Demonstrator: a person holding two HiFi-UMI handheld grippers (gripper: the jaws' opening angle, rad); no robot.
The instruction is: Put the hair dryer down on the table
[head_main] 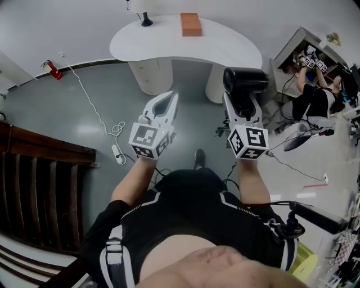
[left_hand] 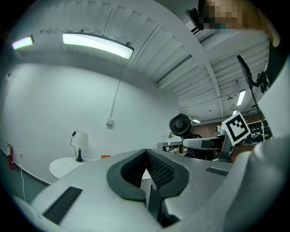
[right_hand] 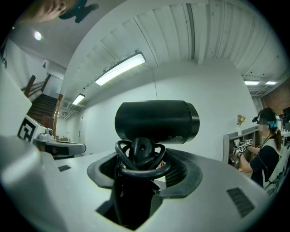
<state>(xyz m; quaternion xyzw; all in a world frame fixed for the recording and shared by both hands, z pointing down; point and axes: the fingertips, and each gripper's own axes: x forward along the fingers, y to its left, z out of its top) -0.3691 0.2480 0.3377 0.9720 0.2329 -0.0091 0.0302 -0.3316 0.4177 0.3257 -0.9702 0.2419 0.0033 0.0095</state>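
Seen from above, a person stands on a grey floor with a gripper in each hand, both aimed at a white curved table (head_main: pixel 225 49) at the top centre of the frame. The right gripper (head_main: pixel 242 102), right of centre, is clamped on the handle of a black hair dryer (head_main: pixel 246 80). The dryer's barrel lies crosswise above the jaws, its cord (right_hand: pixel 140 164) is looped round the handle, and it is in the air just below the table's near edge. The left gripper (head_main: pixel 167 101), left of centre, has its jaws pressed together on nothing. An orange block (head_main: pixel 191 24) and a lamp (head_main: pixel 145 17) stand at the tabletop's upper side. The set-down likely goes best over the bare right part of the top. Keep the dryer level, lower it until it rests, and only then open the jaws, keeping the cord clear of them.
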